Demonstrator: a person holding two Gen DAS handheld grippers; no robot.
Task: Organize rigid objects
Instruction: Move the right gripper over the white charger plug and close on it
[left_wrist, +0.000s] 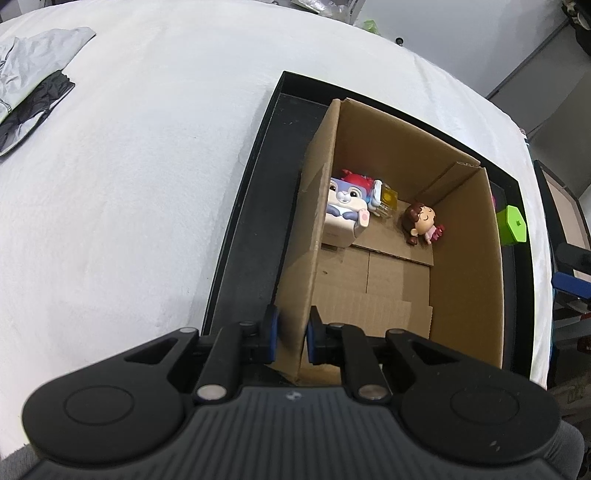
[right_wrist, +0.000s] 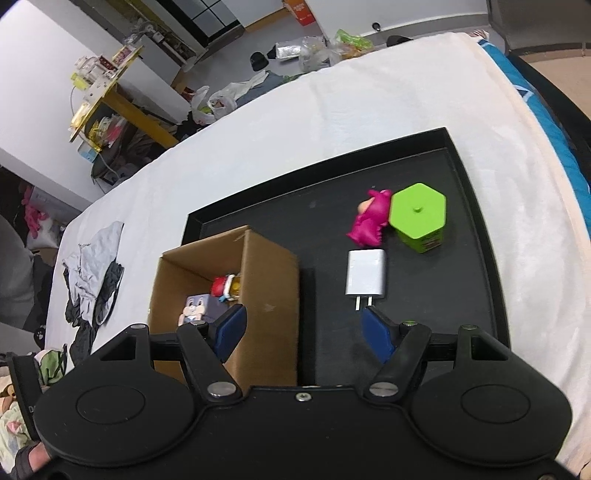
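Observation:
A cardboard box (left_wrist: 406, 147) stands in a black tray (left_wrist: 251, 229) on white cloth. My left gripper (left_wrist: 293, 332) is shut on the box's near left wall, one blue pad on each side. Inside the box lie a bunny cube toy (left_wrist: 345, 206), a small yellow clear piece (left_wrist: 388, 201) and a doll figure (left_wrist: 421, 221). My right gripper (right_wrist: 301, 317) hangs open above the box's right wall (right_wrist: 269, 277) and the tray (right_wrist: 472, 240), gripping nothing. Beyond its right finger the tray carries a white charger (right_wrist: 365, 277), a pink figure (right_wrist: 369, 221) and a green hexagonal box (right_wrist: 419, 212).
Grey and black clothing (right_wrist: 92, 280) lies on the white cloth (right_wrist: 332, 110) left of the tray. Bags and clutter (right_wrist: 317, 48) crowd the floor past the far edge. A yellow shelf (right_wrist: 103, 96) stands at the back left.

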